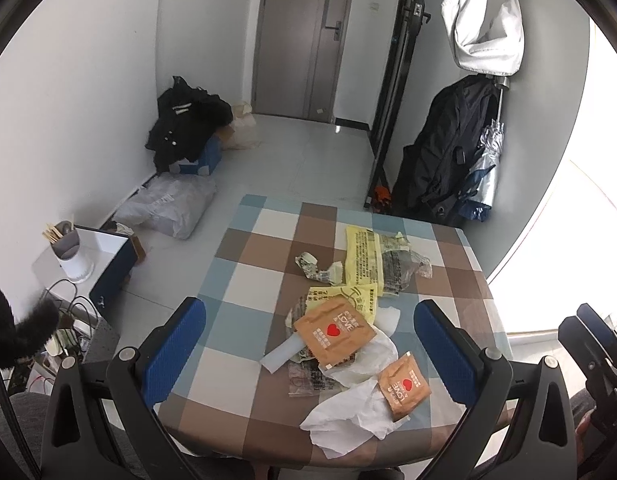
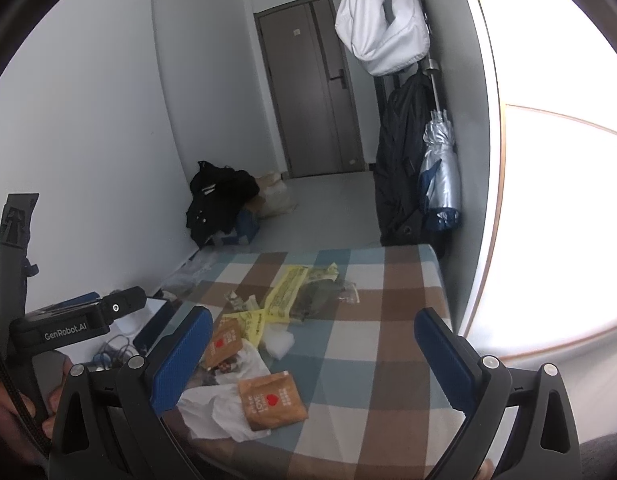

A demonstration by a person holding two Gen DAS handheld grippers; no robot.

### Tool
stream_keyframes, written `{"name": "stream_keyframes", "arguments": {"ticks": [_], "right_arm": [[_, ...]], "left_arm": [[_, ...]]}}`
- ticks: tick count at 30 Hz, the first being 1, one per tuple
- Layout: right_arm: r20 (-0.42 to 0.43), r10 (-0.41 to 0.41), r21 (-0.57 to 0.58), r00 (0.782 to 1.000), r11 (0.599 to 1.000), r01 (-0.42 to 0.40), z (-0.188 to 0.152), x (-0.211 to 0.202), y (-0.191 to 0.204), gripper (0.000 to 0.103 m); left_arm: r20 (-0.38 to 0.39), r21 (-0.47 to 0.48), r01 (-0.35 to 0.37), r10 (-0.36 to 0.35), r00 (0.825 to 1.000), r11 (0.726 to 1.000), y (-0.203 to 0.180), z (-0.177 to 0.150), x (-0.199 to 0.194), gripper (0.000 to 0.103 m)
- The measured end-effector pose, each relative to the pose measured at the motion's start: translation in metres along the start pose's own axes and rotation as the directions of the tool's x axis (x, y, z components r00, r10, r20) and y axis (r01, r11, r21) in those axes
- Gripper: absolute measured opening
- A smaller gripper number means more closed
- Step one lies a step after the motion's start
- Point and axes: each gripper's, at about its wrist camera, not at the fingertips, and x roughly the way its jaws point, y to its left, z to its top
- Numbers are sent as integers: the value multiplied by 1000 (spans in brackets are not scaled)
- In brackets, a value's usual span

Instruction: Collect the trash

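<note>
Counter (image 1: 244, 276), checked cloth in blue, brown and white: carries all the trash, gathered from its middle toward the near edge; far-left part bare.

Yellow printed wrapper (image 1: 362, 258): middle of the counter, lying flat, touching a clear crumpled film (image 1: 404, 264) on its right.

White tissue (image 1: 348, 416): near edge, crumpled, partly under the small brown packet (image 1: 404, 390).

Large brown packet (image 1: 334, 330), red heart print: between wrapper and tissue, resting on other scraps.

Crumpled printed scrap (image 1: 318, 270): just left of the yellow wrapper.

Left gripper (image 1: 308, 356): jaws spread wide, holding nothing, poised above the near-edge pile.

Right gripper (image 2: 312, 364): likewise spread and empty, over the counter's near edge.

Step in hand, as judged: approach, nothing yet collected. Next move likely calls for lowering onto a near packet or the tissue and closing; thin flat pieces may slip.

No bin visible. Off the counter: floor bags, hung coats, umbrella; nothing blocks the reach.
</note>
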Motion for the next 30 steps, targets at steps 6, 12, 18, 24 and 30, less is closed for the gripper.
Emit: {"name": "stream_keyframes", "arguments": {"ticks": [6, 12, 18, 24, 30], "right_arm": [[-115, -7, -18, 993, 1000, 5, -3, 16, 0, 102], [-226, 28, -15, 974, 999, -33, -19, 58, 4, 102], [-399, 100, 46, 911, 995, -90, -46, 111, 2, 95], [-506, 179, 51, 844, 983, -178, -65, 138, 15, 87], [-554, 148, -57, 819, 975, -214, -76, 152, 28, 77]], "left_arm": [[-47, -22, 38, -39, 998, 999, 11, 2, 17, 102], [-141, -70, 69, -79, 987, 995, 29, -1, 41, 102], [-186, -57, 58, -68, 980, 997, 41, -6, 59, 102], [-239, -98, 62, -84, 967, 993, 58, -5, 73, 102], [-248, -122, 64, -92, 964, 991, 62, 2, 81, 102]]}}
